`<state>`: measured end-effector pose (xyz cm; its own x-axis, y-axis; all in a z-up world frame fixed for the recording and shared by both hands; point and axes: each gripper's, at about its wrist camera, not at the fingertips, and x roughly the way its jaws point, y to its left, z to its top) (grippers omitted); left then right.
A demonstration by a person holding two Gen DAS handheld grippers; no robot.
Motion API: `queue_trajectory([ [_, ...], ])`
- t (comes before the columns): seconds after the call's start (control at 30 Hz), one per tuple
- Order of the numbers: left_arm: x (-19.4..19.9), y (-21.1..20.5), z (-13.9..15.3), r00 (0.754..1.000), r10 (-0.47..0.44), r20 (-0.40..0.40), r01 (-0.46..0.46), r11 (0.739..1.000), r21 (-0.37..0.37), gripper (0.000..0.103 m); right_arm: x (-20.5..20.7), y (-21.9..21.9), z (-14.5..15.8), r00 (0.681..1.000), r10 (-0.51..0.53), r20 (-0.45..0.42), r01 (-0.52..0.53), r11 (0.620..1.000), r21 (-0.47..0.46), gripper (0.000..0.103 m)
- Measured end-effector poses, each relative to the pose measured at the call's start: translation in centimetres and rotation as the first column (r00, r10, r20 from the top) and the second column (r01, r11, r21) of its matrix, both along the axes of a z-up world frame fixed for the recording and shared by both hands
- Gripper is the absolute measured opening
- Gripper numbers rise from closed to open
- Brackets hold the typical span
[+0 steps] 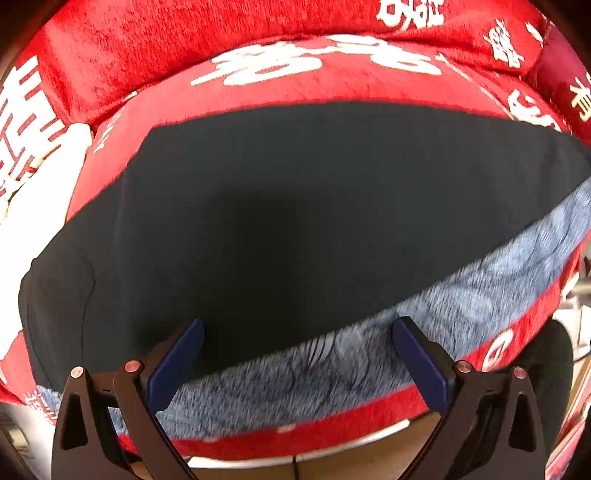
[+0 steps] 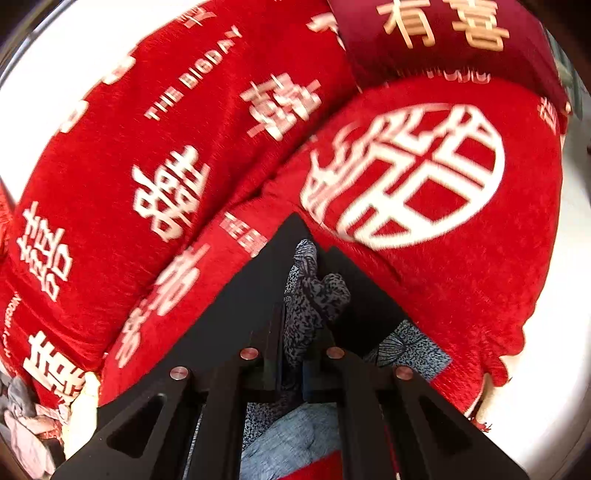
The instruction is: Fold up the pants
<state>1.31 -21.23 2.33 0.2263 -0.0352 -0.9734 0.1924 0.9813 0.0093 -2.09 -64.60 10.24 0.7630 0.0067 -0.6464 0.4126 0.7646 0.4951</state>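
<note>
Pants spread flat on red cushion, fleecy lining edge nearest, ready for folding. Right gripper clamped on lining fabric, probably corner, raising it. Left gripper wide apart, empty, poised above near edge.

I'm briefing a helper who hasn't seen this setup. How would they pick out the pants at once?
Find the red cover printed with white characters. Spread flat on it are the pants, dark navy outside. What sets them apart is the grey-blue fleecy lining along the near edge; the right gripper pinches a bunch of it.
</note>
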Motion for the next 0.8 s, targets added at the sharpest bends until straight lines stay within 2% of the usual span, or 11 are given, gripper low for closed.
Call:
queue_trajectory([
  [0.1,-1.5,-0.2,-0.2,0.999,-0.045,0.0,0.045,0.998,0.051,0.102,-1.3,0.4,1.5,1.0,-0.013,0.017,0.013,1.0,-0.006,0.007],
  [0.2,-2.8,-0.6,-0.1,0.996,-0.093,0.013,0.092,0.992,0.086,0.102,-2.4,0.7,1.2,1.0,-0.026,-0.012,0.025,0.999,-0.045,0.007],
  [0.33,-3.2,-1.0,1.0,0.992,-0.124,0.024,0.123,0.992,0.033,0.102,-2.1,-0.3,-2.3,0.993,-0.053,-0.101,0.05,0.998,-0.033,0.007],
  [0.43,-2.2,-1.7,2.3,0.991,-0.116,0.072,0.114,0.993,0.03,0.102,-0.7,-1.0,-5.4,0.982,-0.041,-0.187,0.036,0.999,-0.03,0.007],
  [0.5,-1.2,-1.9,2.9,0.991,-0.093,0.095,0.091,0.995,0.026,0.102,-0.5,-1.3,-6.2,0.979,-0.044,-0.198,0.041,0.999,-0.021,0.011],
  [0.53,-0.5,-1.9,3.1,0.991,-0.074,0.108,0.073,0.997,0.02,0.102,-0.7,-1.4,-5.9,0.978,-0.054,-0.201,0.052,0.999,-0.016,0.017],
  [0.6,0.4,-1.8,2.8,0.994,-0.035,0.108,0.031,0.999,0.033,0.102,-1.4,-1.6,-5.0,0.966,-0.108,-0.233,0.099,0.994,-0.047,0.046],
  [0.7,0.7,-1.4,0.7,0.999,0.008,0.049,-0.012,0.995,0.094,0.103,-3.0,-1.1,-3.0,0.966,-0.18,-0.184,0.158,0.979,-0.128,0.064],
  [0.73,0.7,-0.7,0.5,0.998,0.029,0.055,-0.032,0.998,0.051,0.103,-3.3,-0.4,-2.2,0.971,-0.173,-0.166,0.148,0.977,-0.152,0.068],
  [0.77,0.6,-0.3,0.5,0.998,0.044,0.049,-0.046,0.999,0.027,0.103,-3.3,0.6,-1.6,0.977,-0.146,-0.158,0.117,0.977,-0.179,0.073],
  [0.8,0.6,0.0,0.4,0.998,0.052,0.039,-0.053,0.998,0.016,0.103,-3.2,1.8,-1.0,0.982,-0.109,-0.156,0.076,0.975,-0.208,0.074],
])
